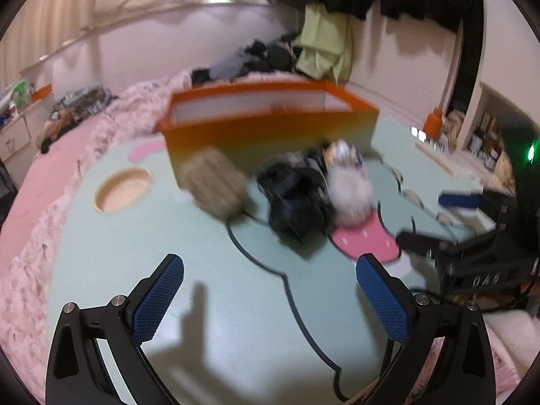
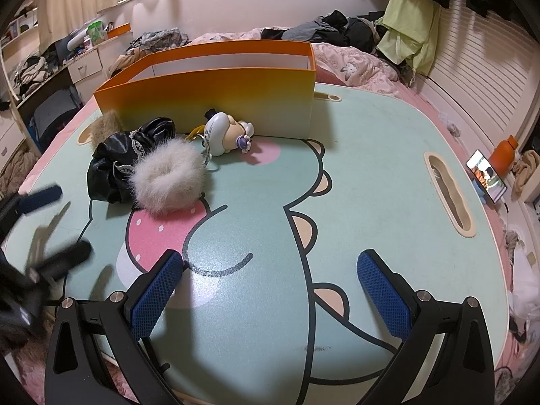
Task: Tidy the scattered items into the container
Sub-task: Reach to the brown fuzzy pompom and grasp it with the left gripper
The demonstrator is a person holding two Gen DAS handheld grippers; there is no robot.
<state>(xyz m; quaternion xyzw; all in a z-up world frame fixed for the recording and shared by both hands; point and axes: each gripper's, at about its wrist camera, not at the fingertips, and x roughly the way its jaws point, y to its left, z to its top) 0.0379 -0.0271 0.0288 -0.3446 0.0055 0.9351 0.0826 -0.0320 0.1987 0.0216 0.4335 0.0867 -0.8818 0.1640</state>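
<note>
**Four loose items at the container's near wall; both tools empty**

I find the left hand-held gripper (image 1: 270,290) and right hand-held gripper (image 2: 270,287) spread wide, holding nothing. On the tabletop (image 2: 371,185), against the orange container (image 2: 216,101), lie a white fur scrunchie (image 2: 168,177), black scrunchie (image 2: 114,165), tan scrunchie (image 2: 104,125) and figurine keychain (image 2: 224,131). I judge the scrunchies light and compressible: pinch across the ring. The figurine looks hard and slippery: grip its body.
</note>
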